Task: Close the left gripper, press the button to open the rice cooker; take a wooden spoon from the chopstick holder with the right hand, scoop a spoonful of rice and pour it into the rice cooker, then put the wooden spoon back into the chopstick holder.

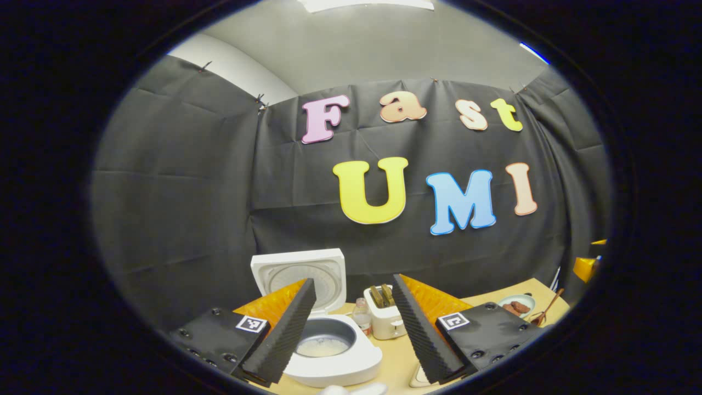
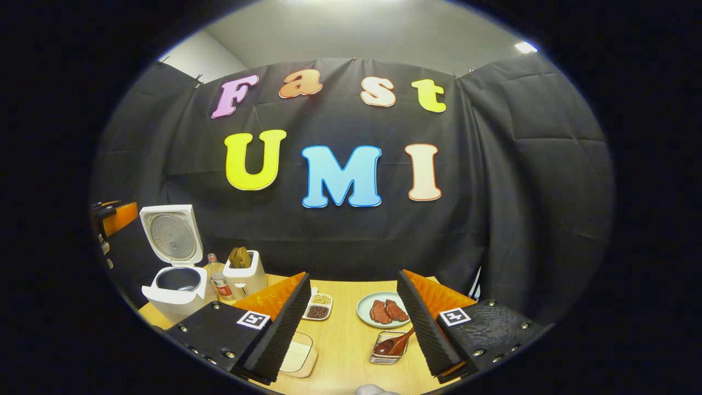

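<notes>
The rice cooker [image 1: 329, 340] stood on the light wooden worktop [image 2: 345, 340] with its lid [image 1: 300, 273] raised upright at the back and its inner pot [image 1: 324, 339] exposed, a pale layer lying at the pot's bottom. Just right of the rice cooker stood a small bottle [image 1: 361, 315], and right of that a white toaster [image 1: 386, 318] with two browned slices in its slots. In the right gripper view the rice cooker [image 2: 174, 285] appeared at far left, lid up, with the bottle [image 2: 219, 281] and toaster [image 2: 245, 277] beside it. Well to the right of the rice cooker, the wooden spoon [image 2: 394, 344] lay with its bowl in a wire chopstick holder [image 2: 387, 351], its handle slanting up to the right. Behind the holder sat a pale green plate [image 2: 366, 314] bearing two reddish-brown pieces. Between plate and rice cooker lay a small divided dish [image 2: 318, 307] of beans, and nearer the camera a shallow rectangular container [image 2: 299, 355]. The left tool [image 1: 354, 329] hovered in front of the rice cooker, fingers spread apart and holding nothing. The right tool [image 2: 354, 329] hung over the worktop, likewise spread and empty, its right finger [image 2: 425, 323] just beside the spoon's handle.
</notes>
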Available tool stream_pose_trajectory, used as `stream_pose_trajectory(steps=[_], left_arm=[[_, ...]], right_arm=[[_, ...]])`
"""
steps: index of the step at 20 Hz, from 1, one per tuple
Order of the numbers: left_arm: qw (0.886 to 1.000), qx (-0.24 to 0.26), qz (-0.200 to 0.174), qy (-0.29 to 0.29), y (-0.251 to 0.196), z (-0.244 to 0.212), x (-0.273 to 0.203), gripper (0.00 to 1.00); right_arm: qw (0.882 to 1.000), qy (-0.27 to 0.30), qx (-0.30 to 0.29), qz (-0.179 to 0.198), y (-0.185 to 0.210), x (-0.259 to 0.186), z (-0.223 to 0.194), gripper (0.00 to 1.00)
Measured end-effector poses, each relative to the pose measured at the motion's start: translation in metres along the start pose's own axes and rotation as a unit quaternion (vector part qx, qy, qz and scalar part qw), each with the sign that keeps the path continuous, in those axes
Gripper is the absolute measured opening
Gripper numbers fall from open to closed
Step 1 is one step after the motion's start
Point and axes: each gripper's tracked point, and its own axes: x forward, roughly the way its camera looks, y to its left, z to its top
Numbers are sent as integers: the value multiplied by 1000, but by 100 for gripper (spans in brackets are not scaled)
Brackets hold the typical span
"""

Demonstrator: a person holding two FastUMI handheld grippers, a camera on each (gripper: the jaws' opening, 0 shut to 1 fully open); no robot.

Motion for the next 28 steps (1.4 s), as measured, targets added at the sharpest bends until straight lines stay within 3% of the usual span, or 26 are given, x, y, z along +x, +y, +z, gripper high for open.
stream_pose_trajectory(steps=[3, 11, 17, 21, 28], left_arm=[[1000, -2, 6, -3, 15, 11, 36, 99], [997, -13, 70, 16, 75, 46, 178, 99], [985, -55, 122, 110, 116, -10, 273, 97], [967, -58, 159, 192, 133, -66, 293, 97], [965, -41, 169, 195, 131, -66, 292, 94]], right_arm=[[999, 25, 17, 10, 16, -4, -13, 96], [997, 68, 35, -7, 9, 8, -28, 96], [994, 101, 31, -4, 9, 18, -42, 96], [992, 112, 50, 0, 10, 22, -44, 96], [991, 116, 71, 14, 7, 26, -45, 96]])
